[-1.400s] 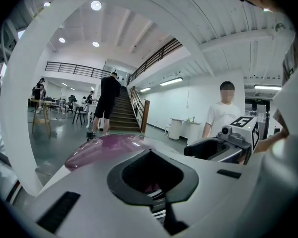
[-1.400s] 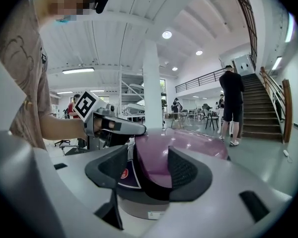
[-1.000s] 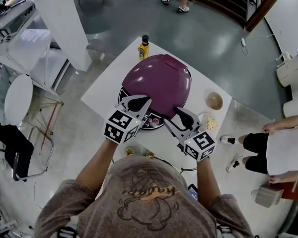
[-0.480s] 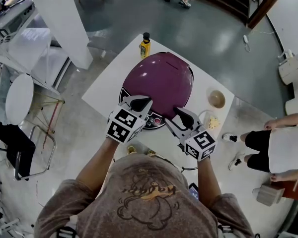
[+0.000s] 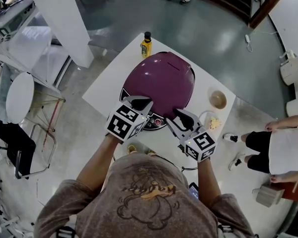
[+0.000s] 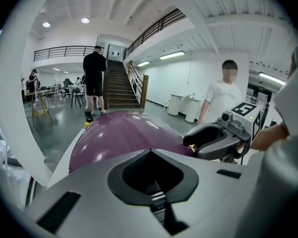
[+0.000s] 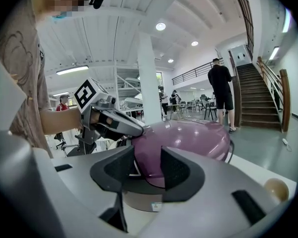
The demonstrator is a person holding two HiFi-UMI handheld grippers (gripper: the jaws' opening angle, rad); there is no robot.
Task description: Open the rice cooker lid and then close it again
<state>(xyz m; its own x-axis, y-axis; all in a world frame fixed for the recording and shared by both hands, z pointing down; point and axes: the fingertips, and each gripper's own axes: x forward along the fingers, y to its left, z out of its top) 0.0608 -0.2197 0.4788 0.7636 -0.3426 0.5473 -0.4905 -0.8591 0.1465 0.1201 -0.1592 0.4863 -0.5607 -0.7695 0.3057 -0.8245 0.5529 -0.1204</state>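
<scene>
A purple domed rice cooker (image 5: 159,81) stands on the white table (image 5: 107,81), lid down, with its control panel (image 5: 156,123) facing me. My left gripper (image 5: 139,104) is shut with nothing in it, and its tip lies against the near left side of the lid. In the left gripper view the purple lid (image 6: 119,135) rises just beyond the shut left gripper (image 6: 151,170). My right gripper (image 5: 181,115) is at the near right side of the lid. Its jaws are closing, still a gap apart. The lid's front (image 7: 188,138) shows through the gap of the right gripper (image 7: 148,165), and the pads do not press on it.
A yellow bottle with a black cap (image 5: 146,44) stands at the table's far corner. A brown bowl (image 5: 218,99) and a small dish (image 5: 210,122) sit right of the cooker. A person sits to the right (image 5: 283,150). A chair (image 5: 15,150) stands on the left.
My left gripper has tipped further down towards the cooker's front, its marker cube turning up towards me. The right gripper has stayed where it was. The lid has stayed down.
</scene>
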